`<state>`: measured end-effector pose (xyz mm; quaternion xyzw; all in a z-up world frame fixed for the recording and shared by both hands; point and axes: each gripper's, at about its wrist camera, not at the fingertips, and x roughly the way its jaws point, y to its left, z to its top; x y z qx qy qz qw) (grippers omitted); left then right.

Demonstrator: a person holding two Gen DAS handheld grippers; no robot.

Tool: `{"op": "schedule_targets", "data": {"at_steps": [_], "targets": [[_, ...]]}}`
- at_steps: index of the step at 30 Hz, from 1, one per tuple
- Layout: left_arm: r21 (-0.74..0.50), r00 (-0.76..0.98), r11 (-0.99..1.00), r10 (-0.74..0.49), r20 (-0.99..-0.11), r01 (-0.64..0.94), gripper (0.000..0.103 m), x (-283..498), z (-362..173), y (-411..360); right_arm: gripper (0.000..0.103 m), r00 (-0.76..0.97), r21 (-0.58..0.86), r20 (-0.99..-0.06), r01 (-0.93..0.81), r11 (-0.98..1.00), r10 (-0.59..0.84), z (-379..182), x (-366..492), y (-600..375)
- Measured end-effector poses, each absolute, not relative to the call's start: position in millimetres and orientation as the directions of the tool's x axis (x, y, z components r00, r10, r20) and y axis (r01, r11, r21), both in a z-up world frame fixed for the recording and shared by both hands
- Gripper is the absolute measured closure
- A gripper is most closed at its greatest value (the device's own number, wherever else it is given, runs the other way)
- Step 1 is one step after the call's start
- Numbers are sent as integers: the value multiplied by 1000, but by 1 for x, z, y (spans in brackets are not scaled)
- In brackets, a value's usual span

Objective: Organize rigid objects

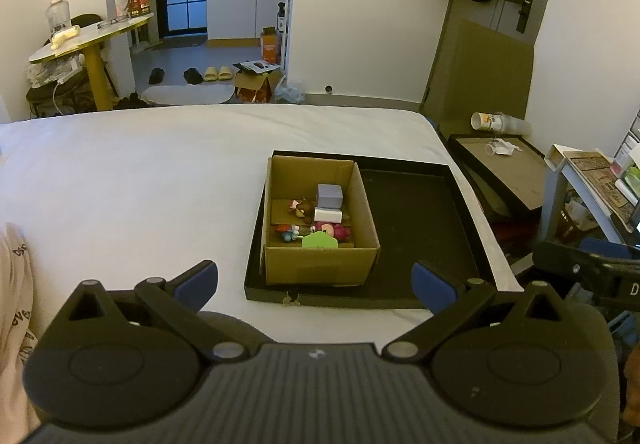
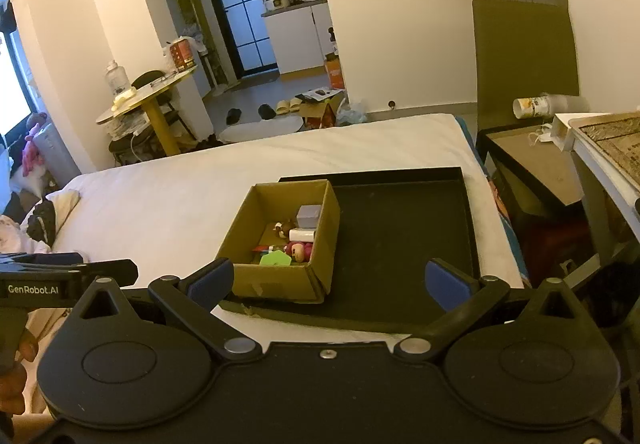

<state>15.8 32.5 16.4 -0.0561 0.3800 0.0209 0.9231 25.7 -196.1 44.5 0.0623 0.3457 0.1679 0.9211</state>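
Left wrist view: cardboard box (image 1: pixel 320 232) of small toys (image 1: pixel 316 220) standing in the left part of a black tray (image 1: pixel 420 212) on the bed (image 1: pixel 140 184). Left gripper (image 1: pixel 316 284) and right gripper (image 2: pixel 328 284) both spread, empty, near the tray's near edge. Advised: descend vertically, single out one toy, avoid box walls.

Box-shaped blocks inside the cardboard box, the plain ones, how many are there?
2. A lavender block sits toward the far right of the cardboard box, and a white block lies just in front of it, beside the toy figures. More could be hidden under the toys.
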Motion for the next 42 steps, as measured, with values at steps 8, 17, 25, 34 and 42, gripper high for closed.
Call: {"op": "schedule_targets", "data": {"at_steps": [8,17,25,34,42], "targets": [[-93,706,992,-8,-708,-81,0,17,16,34,0,700,216,-619,-283,934,355,45,25,-190],[-94,701,991,0,-714,-95,0,16,16,37,0,697,213,-624,-284,935,354,44,24,-189],[-101,700,990,-2,-714,-100,0,14,18,38,0,694,211,-625,-290,934,357,46,23,-187],[-102,697,989,1,-717,-106,0,11,17,43,0,697,205,-623,-292,934,355,45,22,-186],[-100,698,989,3,-716,-107,0,10,16,44,0,695,210,-625,-289,934,356,46,23,-188]]}}
